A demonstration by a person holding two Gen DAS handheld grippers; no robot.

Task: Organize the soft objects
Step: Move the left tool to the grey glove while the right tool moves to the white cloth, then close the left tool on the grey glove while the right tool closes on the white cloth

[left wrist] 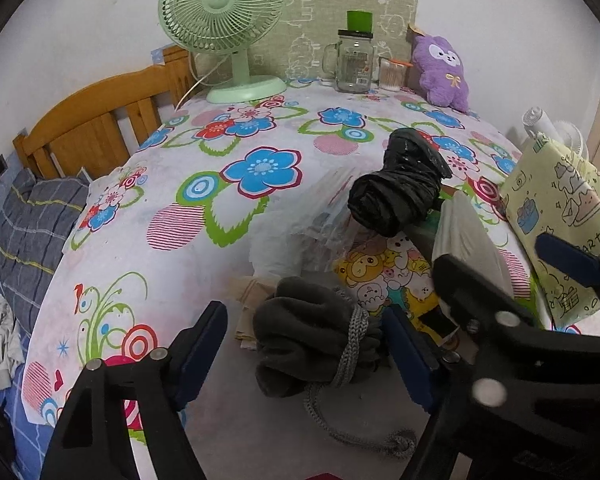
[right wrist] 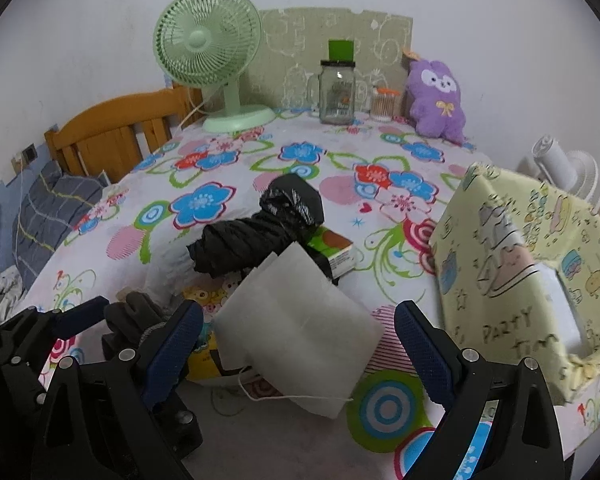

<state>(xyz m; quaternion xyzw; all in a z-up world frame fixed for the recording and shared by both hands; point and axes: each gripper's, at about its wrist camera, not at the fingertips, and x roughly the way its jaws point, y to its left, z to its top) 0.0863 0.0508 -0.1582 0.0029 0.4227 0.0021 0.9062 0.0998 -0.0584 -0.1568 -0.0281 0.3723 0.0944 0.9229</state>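
Left wrist view shows the left gripper [left wrist: 304, 356] tilted down over the flowered tablecloth [left wrist: 236, 248], jaws apart on either side of a dark grey glove bundle [left wrist: 316, 336] tied with grey cord, the right pad at its edge and the left pad clear. Right wrist view has the right gripper [right wrist: 298, 344] angled down likewise, jaws spread, clear of a white folded cloth [right wrist: 296, 332] between them. Beside it stands a yellow-green fabric box [right wrist: 540, 280] lettered "PARTY TIME"; other labels are too small to read.
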